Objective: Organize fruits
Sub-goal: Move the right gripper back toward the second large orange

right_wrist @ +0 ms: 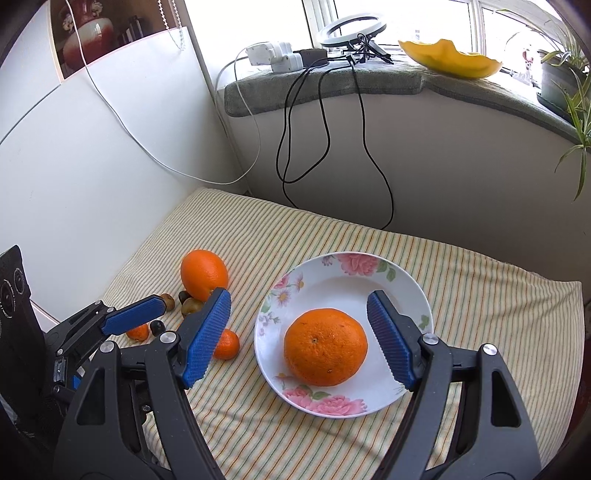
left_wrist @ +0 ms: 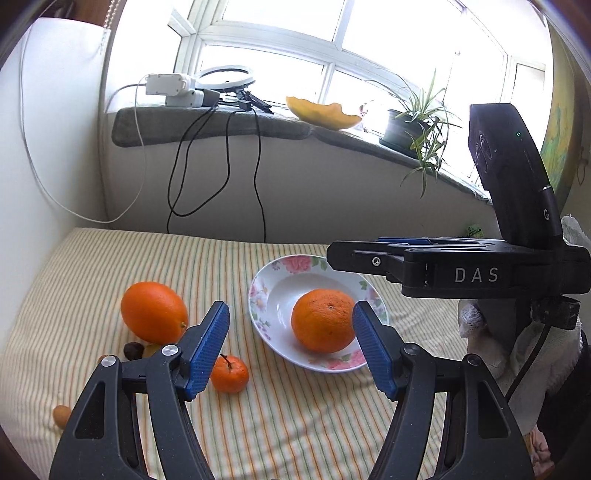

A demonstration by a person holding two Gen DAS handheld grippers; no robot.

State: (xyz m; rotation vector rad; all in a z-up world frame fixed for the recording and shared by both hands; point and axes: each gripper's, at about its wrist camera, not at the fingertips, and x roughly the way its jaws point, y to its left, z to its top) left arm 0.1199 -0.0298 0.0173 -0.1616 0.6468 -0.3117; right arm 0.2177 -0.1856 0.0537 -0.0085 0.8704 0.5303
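On the left a large orange (right_wrist: 204,274) and a mandarin (right_wrist: 226,344) lay on the striped cloth; another orange (right_wrist: 325,348) sat in the plate (right_wrist: 369,267). Both the left gripper (left_wrist: 290,345) and the right gripper (right_wrist: 297,334) had their fingers apart, empty. Judging so, the next move was fetching loose fruit.

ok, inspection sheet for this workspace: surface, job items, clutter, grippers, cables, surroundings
Surface: striped cloth, lying flat.
Job's things: one big orange in the floral plate; a second orange, a mandarin, a tiny orange fruit and small dark and greenish fruits loose on the cloth left of the plate.
Clutter: nothing seen.
Grippers: left gripper open, empty; right gripper open, empty, above the plate.
Cables: black cables and a white cable hang from the sill.
Surroundings: windowsill with ring light, adapters, melon rind, potted plant.
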